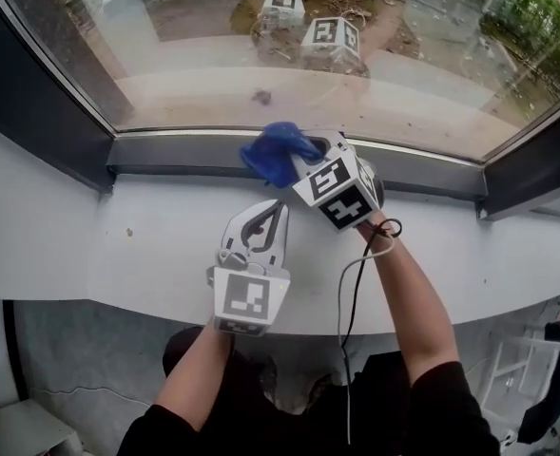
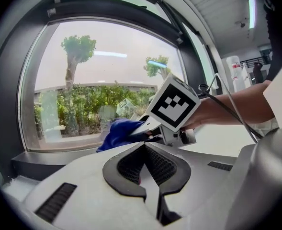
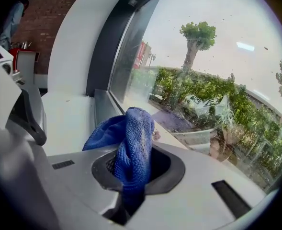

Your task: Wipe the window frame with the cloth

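Observation:
A blue cloth (image 1: 278, 152) is bunched against the grey lower window frame (image 1: 175, 152), near its middle. My right gripper (image 1: 303, 162) is shut on the cloth (image 3: 131, 150), which sticks out between its jaws towards the glass. My left gripper (image 1: 260, 224) rests on the white sill, just in front of the frame and left of the right gripper; its jaws are shut with nothing between them. In the left gripper view the cloth (image 2: 119, 133) and the right gripper's marker cube (image 2: 173, 108) lie just ahead.
The white sill (image 1: 99, 245) runs wide to both sides. Dark side posts (image 1: 32, 93) of the frame stand at left and right (image 1: 536, 160). The window glass (image 1: 213, 55) rises behind the frame. A cable (image 1: 351, 293) hangs from the right gripper.

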{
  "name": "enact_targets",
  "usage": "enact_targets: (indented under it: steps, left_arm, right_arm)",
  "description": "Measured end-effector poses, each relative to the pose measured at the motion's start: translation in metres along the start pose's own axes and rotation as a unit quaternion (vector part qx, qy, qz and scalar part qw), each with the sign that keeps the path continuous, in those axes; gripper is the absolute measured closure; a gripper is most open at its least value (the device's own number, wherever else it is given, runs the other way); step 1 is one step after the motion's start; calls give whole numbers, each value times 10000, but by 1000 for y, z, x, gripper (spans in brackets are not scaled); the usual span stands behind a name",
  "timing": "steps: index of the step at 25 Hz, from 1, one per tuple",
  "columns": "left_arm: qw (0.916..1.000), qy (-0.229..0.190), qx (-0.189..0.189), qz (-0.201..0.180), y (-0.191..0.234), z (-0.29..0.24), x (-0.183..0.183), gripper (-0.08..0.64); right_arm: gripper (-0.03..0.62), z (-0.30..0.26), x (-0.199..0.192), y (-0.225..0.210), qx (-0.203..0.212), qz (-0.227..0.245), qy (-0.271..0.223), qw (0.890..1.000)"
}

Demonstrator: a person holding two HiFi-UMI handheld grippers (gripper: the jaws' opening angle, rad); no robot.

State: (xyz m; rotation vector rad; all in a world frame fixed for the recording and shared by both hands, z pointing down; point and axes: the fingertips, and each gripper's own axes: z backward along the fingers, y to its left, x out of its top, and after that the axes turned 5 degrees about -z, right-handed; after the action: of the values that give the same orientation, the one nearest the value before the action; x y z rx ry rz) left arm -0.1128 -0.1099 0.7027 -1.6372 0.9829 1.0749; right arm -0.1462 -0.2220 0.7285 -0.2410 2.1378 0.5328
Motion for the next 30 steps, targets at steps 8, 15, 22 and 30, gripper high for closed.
enact_targets:
  steps: [8,15,22,30]
  left_arm:
    - [9994,-55,-126,329,10,-7,10,555]
    - [9999,-30,-61,76,3,-3,-4,555]
    - [9997,-35,77,242,2,-2,7,555]
    - [9977,-363,125,566,-15,-14,34,555]
  right_arm:
    - [555,2,-4,-5,-197,-110,113,9997]
    - [555,9,-14,-16,18,152,161,9998]
    - [555,12,-13,-19,-235,530,126,9982]
    - [555,28,-33,-31,-522,1052,325,9926]
